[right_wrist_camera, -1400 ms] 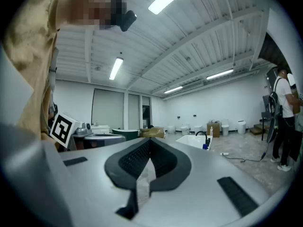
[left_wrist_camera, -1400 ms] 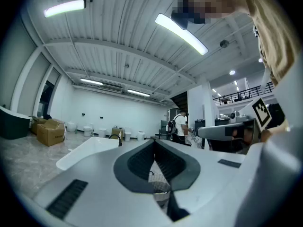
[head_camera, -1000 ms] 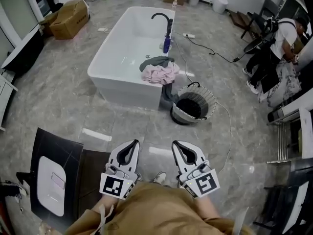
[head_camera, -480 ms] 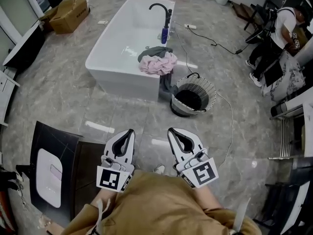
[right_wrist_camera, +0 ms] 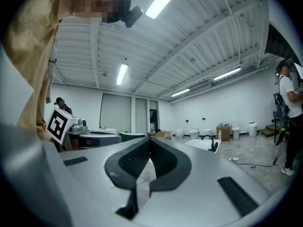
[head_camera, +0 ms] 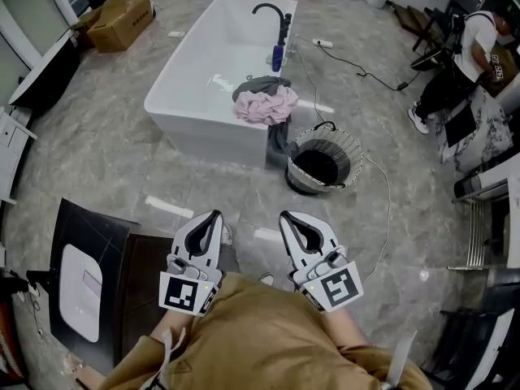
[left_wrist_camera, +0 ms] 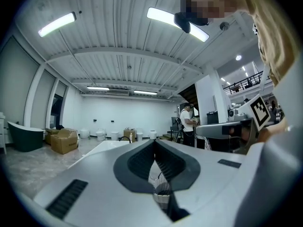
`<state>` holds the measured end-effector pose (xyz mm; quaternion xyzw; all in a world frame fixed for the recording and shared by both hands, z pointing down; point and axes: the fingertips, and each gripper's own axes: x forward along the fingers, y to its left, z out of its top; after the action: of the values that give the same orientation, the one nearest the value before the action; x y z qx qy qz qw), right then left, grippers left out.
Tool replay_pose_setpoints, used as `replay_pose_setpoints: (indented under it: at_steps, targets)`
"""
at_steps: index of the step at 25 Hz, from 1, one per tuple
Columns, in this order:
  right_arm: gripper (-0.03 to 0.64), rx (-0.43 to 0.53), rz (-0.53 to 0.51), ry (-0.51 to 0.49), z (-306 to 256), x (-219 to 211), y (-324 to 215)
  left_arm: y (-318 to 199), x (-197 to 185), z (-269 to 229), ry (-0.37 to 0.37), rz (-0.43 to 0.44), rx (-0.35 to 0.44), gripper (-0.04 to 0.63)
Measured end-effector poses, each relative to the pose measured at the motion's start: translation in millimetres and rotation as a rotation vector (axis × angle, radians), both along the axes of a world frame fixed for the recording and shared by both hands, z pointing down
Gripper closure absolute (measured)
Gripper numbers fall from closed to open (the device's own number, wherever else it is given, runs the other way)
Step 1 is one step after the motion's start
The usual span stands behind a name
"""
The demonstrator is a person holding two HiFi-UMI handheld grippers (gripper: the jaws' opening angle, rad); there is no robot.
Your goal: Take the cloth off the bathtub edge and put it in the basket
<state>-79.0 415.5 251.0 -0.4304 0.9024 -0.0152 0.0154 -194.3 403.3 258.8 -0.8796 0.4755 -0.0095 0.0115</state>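
A pink cloth [head_camera: 266, 104] lies bunched on the near right corner of the white bathtub [head_camera: 201, 120], with a grey cloth [head_camera: 262, 84] just behind it. A round woven basket [head_camera: 323, 166] with a dark inside stands on the floor right of that corner. My left gripper [head_camera: 214, 215] and right gripper [head_camera: 284, 217] are held side by side close to my body, well short of the tub, both shut and holding nothing. In the left gripper view, the basket [left_wrist_camera: 161, 190] shows through the gap beneath the closed jaw tips. The tub's black tap [right_wrist_camera: 207, 138] shows far off in the right gripper view.
A black tap [head_camera: 272, 16] and a blue bottle [head_camera: 278, 58] stand on the tub's right rim. A cable [head_camera: 382, 193] runs over the floor past the basket. A person [head_camera: 459, 59] works at the far right. A dark cabinet [head_camera: 97, 279] stands at my left. Cardboard boxes [head_camera: 123, 17] sit far left.
The tub and basket have shifted a little in the head view as I moved nearer. Both grippers keep their place side by side and stay shut.
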Motion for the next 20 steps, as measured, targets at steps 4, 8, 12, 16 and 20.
replay_pose_setpoints:
  at_steps: [4,8,12,16,20]
  targets:
    - [0.612,-0.021,0.009,0.010,12,-5,-19,-28,3,17,0.018,0.034,-0.029,0.588]
    - [0.612,-0.056,0.055,0.022,26,-2,-61,-76,7,31,0.028,0.082,-0.049,0.588]
    - [0.612,-0.085,0.095,0.037,32,-8,-127,-147,-6,37,0.048,0.094,-0.073,0.588]
    - [0.612,-0.079,0.125,0.074,27,-23,-199,-223,-20,43,0.080,0.113,-0.102,0.588]
    - [0.612,-0.094,0.154,0.108,19,-40,-262,-283,-32,44,0.111,0.155,-0.128,0.588]
